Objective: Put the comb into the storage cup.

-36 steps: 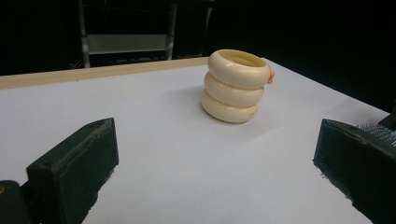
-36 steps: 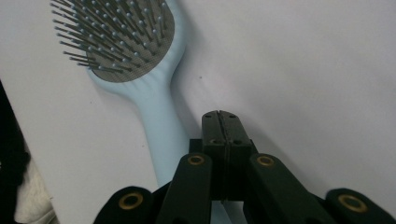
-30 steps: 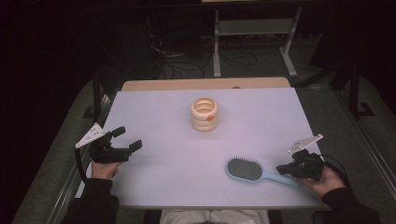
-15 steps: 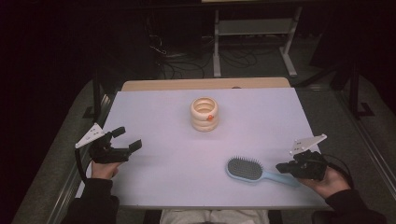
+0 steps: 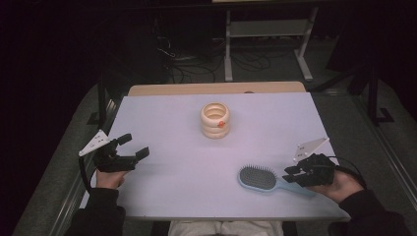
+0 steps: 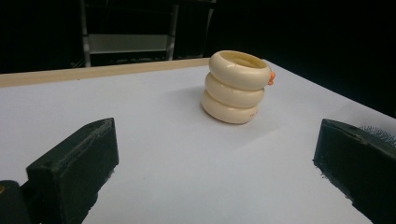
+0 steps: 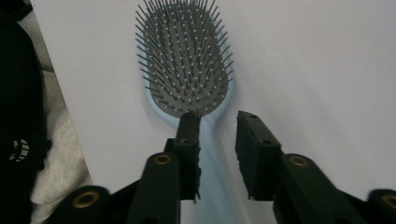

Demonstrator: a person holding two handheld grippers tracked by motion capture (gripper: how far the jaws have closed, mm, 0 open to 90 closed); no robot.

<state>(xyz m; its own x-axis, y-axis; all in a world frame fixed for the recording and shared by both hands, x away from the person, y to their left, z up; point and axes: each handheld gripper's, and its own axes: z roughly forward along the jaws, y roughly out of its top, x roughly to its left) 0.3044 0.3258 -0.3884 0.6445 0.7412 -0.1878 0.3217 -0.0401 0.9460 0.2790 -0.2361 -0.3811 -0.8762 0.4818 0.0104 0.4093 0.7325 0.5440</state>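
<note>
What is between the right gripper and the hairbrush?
Nothing is. The right gripper has just been opening, and its jaws sit either side of the hairbrush handle, with bare table around it.

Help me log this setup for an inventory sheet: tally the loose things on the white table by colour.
Cream ring-shaped holder with a small orange spot: 1
Light blue hairbrush with grey bristles: 1
Total: 2
</note>
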